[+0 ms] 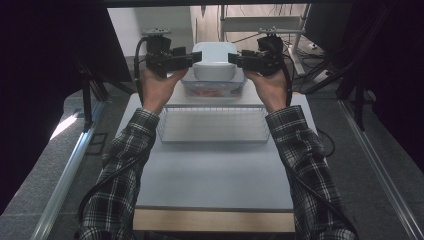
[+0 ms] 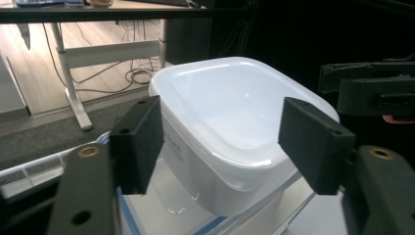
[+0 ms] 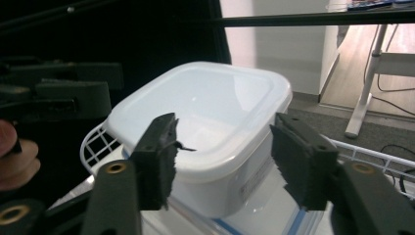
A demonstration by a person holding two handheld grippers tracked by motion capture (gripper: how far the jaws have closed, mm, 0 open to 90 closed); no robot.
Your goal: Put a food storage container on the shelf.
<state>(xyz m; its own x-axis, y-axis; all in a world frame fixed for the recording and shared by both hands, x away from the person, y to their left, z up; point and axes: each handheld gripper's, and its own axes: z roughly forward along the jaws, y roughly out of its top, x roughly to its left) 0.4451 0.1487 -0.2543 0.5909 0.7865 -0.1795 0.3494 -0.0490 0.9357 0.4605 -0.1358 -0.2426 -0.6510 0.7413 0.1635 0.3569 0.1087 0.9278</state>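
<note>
Up at the far end of the table (image 1: 215,175), just beyond the wire basket (image 1: 212,125): white tub (image 1: 215,60), upside down, sitting on top of a clear lidded container (image 1: 214,90) with something reddish inside. Blue-edged lid of that container visible under the tub in both gripper views.

Left gripper (image 1: 196,58) level at the tub's left side, tips right at its wall. Jaws spread, 1 pad on each side of a tub corner in the left gripper view; a gap showing between pads and plastic, no squeeze on it. White tub (image 2: 235,127) sitting free between them.

Right gripper (image 1: 234,58) mirrored at the tub's right side, also spread. 2 pads flanking the near corner of the tub (image 3: 205,127) in the right gripper view, not pressing on it. Torn foam on 1 pad.

Both hands raised, plaid sleeves reaching over the basket. Nothing lifted; tub resting on the container below.
</note>
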